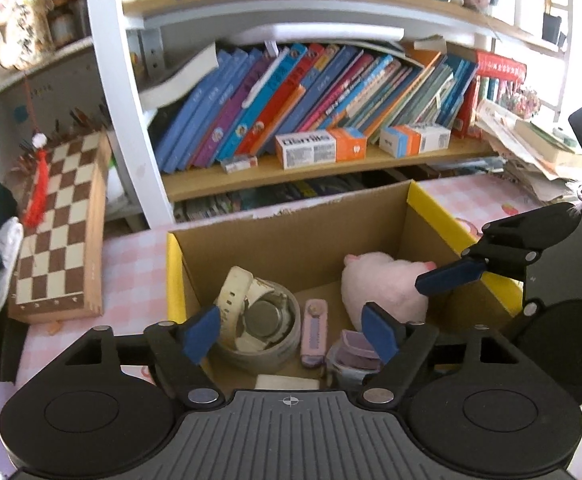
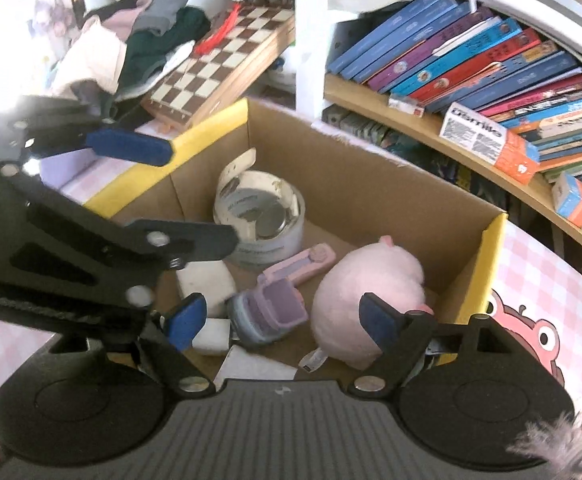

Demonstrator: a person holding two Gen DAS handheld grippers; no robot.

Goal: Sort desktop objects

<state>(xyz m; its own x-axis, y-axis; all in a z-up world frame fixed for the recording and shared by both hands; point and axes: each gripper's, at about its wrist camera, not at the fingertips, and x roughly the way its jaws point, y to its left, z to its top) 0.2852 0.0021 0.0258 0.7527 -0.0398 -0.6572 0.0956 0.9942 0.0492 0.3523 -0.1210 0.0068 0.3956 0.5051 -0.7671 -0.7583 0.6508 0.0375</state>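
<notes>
both tools hang over the cardboard box (image 1: 291, 240) on the pink checked surface (image 1: 131, 264), and both are empty — the left tool (image 1: 291, 330) has its blue fingers spread wide with nothing between them, and the right tool (image 2: 279, 322) is spread just as wide, also holding nothing.

down in the box the desk things already lie gathered: a roll of tape (image 2: 265, 224) at the far left with a white watch (image 1: 237, 292) draped over and into its middle, likely dropped there because the hole makes a handy nest. just right of it lies a slim pink case (image 1: 314, 332), and near that a small purple flip-open thing (image 2: 275, 308) sits with its lid up. a pink plush toy (image 2: 365, 292) fills the right side, leaning near the right wall. white erasers (image 2: 205, 280) rest at the near left, and a white card (image 2: 251, 366) lies flat against the near edge.

seen from the left camera, the right tool reaches in over the yellow right rim, one finger above the plush. a tool hovering spread over the plush could mean a drop just made or a pick about to happen; the scene fits either.

behind, a chessboard (image 1: 59, 232) leans at the left and books (image 1: 291, 100) slant along the shelf.
</notes>
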